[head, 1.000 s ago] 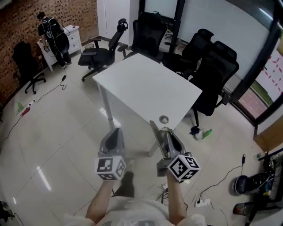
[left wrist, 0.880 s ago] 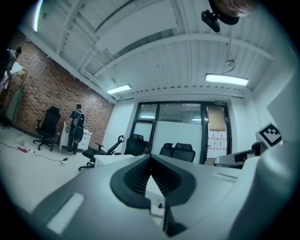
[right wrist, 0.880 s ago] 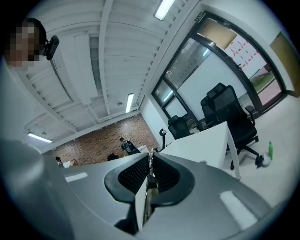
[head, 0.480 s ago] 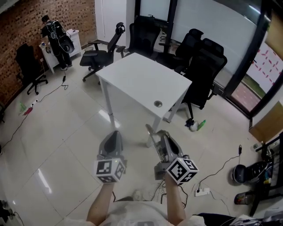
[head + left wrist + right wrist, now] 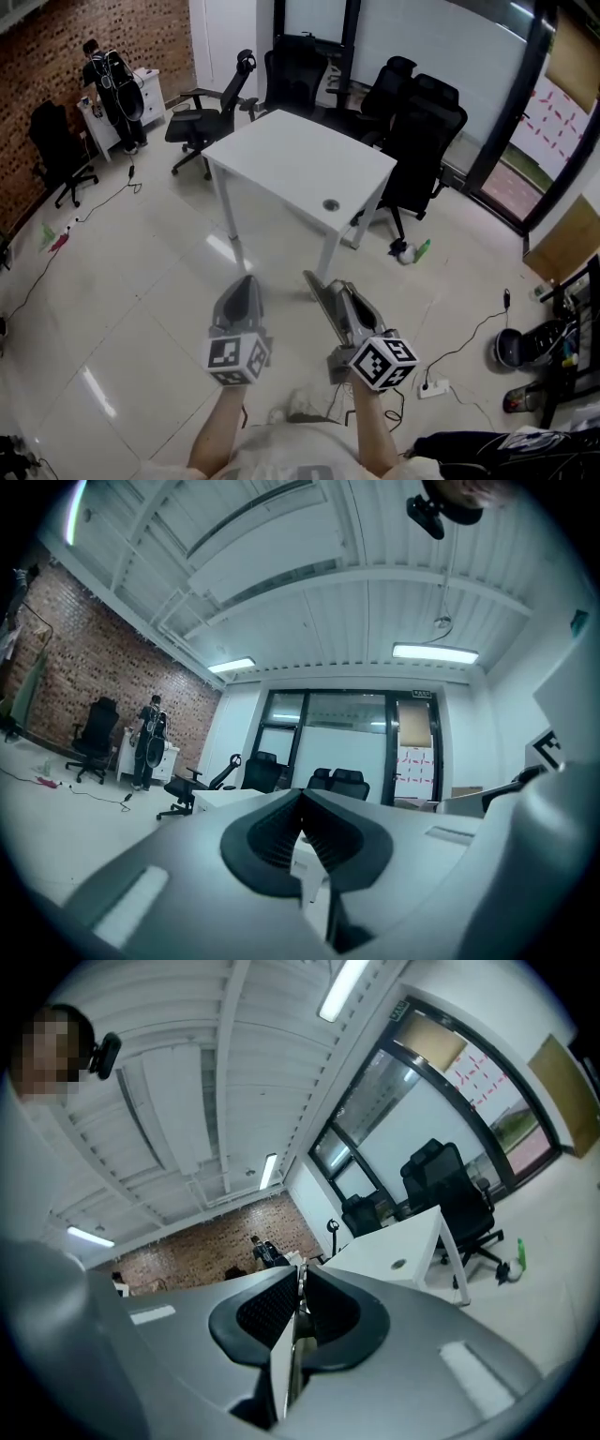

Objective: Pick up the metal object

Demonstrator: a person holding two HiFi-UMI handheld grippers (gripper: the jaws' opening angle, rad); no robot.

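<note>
My right gripper (image 5: 330,287) is shut on a thin flat metal strip (image 5: 317,292), which sticks out ahead of the jaws over the floor. In the right gripper view the metal strip (image 5: 284,1358) stands edge-on, clamped between the ribbed pads (image 5: 262,1312). My left gripper (image 5: 247,281) hangs beside it at the same height, shut with nothing in it; in the left gripper view its pads (image 5: 281,832) meet at the tips (image 5: 302,796). Both are held over the tiled floor, short of the white table (image 5: 281,155).
The white table has a round cable hole (image 5: 330,204) near its front edge. Black office chairs (image 5: 417,141) crowd its far side and left (image 5: 202,112). A person (image 5: 103,75) stands by a cabinet at far left. A power strip (image 5: 433,387) and cables lie at right.
The table has drawn away from me and now sits farther up the head view. Both grippers keep their pose, the right one still holding the metal strip.
</note>
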